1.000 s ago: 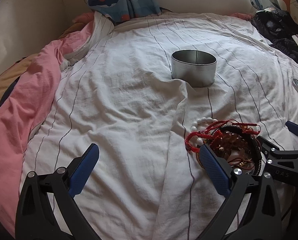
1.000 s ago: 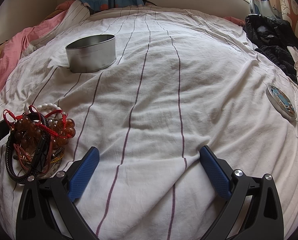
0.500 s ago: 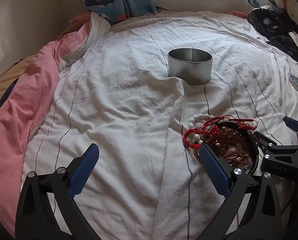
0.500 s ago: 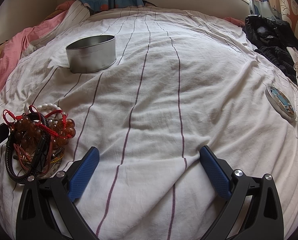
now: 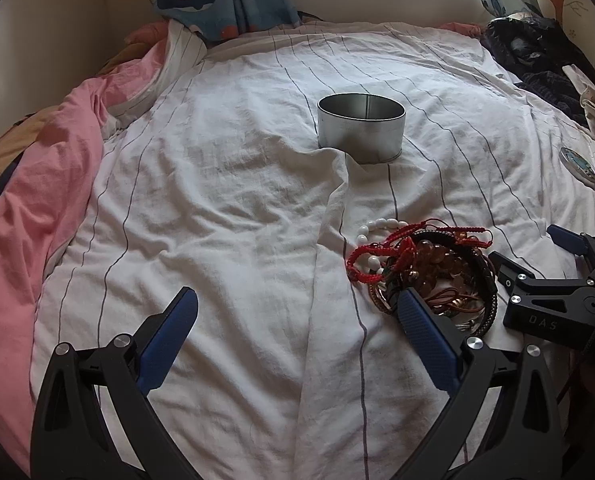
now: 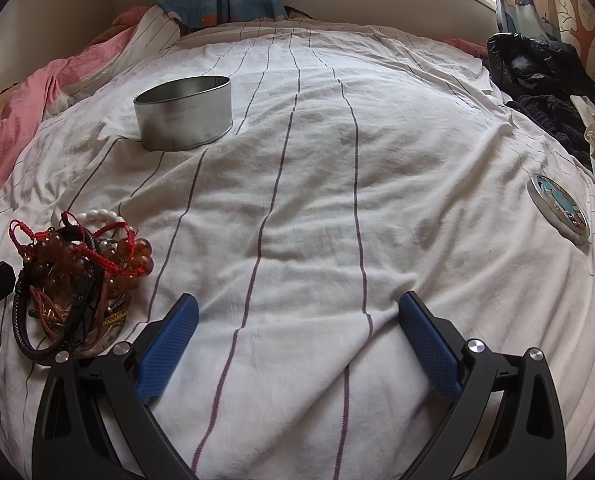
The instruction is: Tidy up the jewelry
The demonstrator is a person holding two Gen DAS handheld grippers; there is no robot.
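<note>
Pink quilt at nine o'clock, jewelry heap at four, nothing gripped yet.

Swept left to right in the left wrist view: the pink quilt (image 5: 37, 200) is bunched at nine o'clock, the left gripper (image 5: 293, 320) is held with fingers spread wide and empty over the striped sheet (image 5: 225, 208), the open metal tin (image 5: 361, 130) is seen at twelve o'clock, and the tangled jewelry pile (image 5: 421, 268) is found at four o'clock, just beside the right-hand pad. The right gripper (image 6: 297, 322) is likewise spread wide and empty, with the tin lid (image 6: 559, 210) off at three o'clock. The approach step is judged to be in hand; next, one strand must be singled out, pinched and carried to the tin.
</note>
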